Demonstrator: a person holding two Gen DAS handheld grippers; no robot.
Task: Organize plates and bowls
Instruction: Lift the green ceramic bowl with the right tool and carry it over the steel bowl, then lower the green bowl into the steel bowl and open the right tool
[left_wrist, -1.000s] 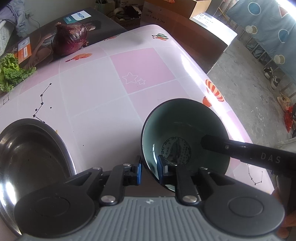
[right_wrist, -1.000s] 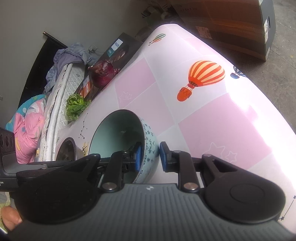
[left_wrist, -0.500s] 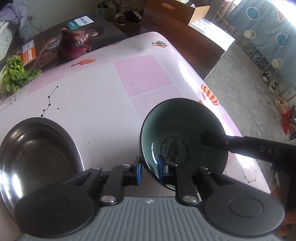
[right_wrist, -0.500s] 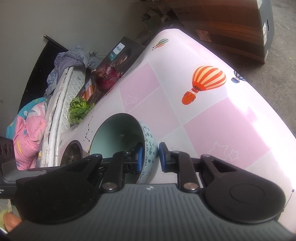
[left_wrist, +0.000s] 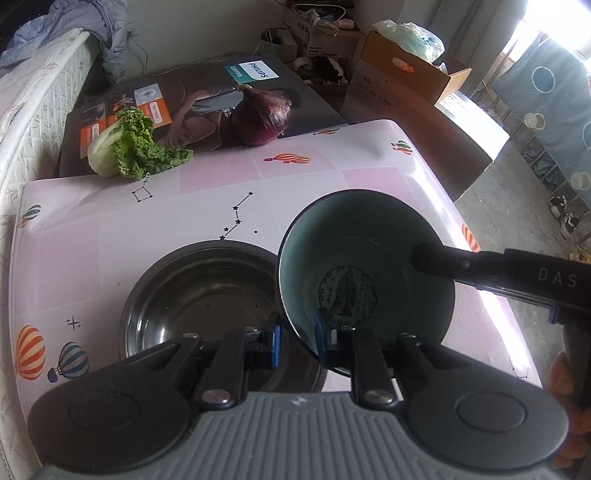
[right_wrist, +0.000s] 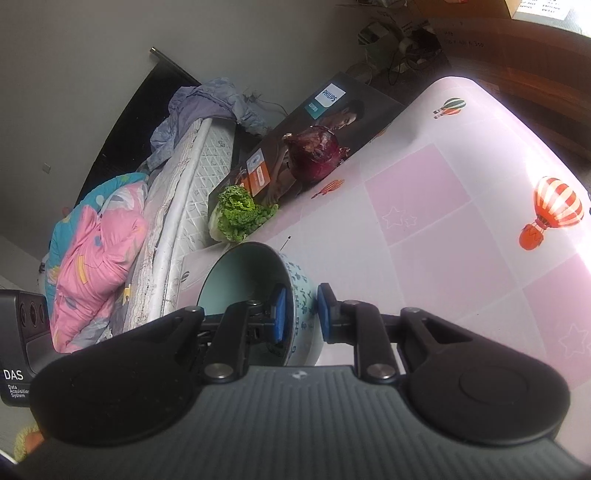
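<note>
1. The steel bowl (left_wrist: 199, 295) on the table (left_wrist: 110, 229) has slid from my view's left edge to the middle.
2. My left gripper (left_wrist: 297, 341) pinches the teal bowl's (left_wrist: 365, 266) near rim, now lifted beside the steel bowl.
3. My right gripper (right_wrist: 300, 314) clamps the opposite rim. Nesting looks close.
</note>
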